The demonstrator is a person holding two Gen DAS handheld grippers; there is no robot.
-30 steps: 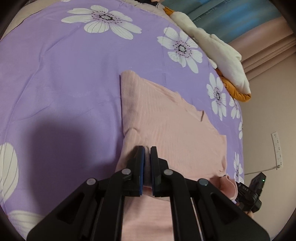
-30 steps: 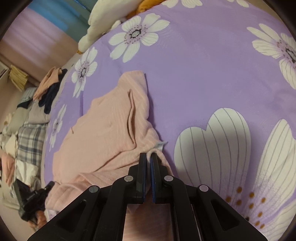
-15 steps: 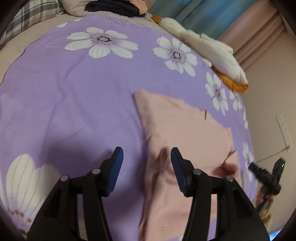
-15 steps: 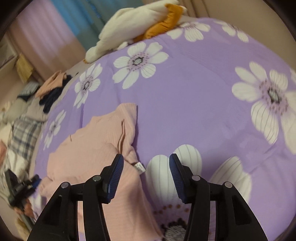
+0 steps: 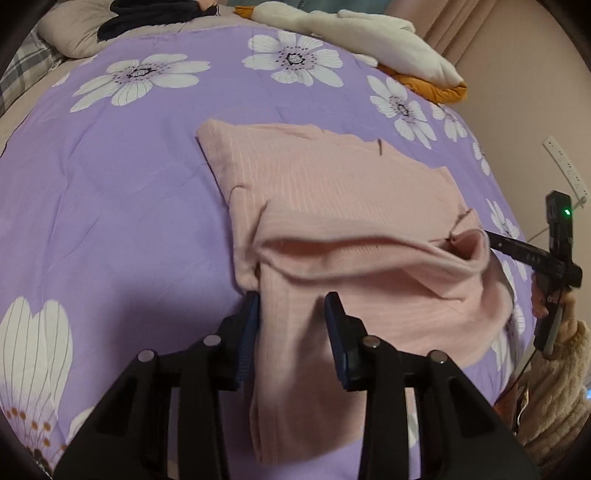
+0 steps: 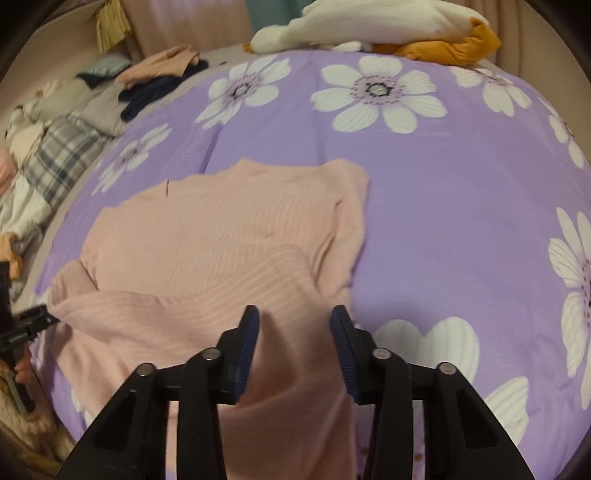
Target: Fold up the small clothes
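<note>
You are mid-fold on the pink garment (image 5: 343,192), lying part-folded on the purple floral bedspread (image 5: 122,206); left gripper (image 5: 293,314) and right gripper (image 6: 294,328) are both closing astride its near fold, pads apparently not yet pinching; next, likely clamp and carry it across.

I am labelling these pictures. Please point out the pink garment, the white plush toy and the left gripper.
pink garment (image 5: 332,177), left wrist view, flat upper panel.
white plush toy (image 6: 369,22), right wrist view, body.
left gripper (image 5: 291,314), left wrist view, between fingertips.
</note>
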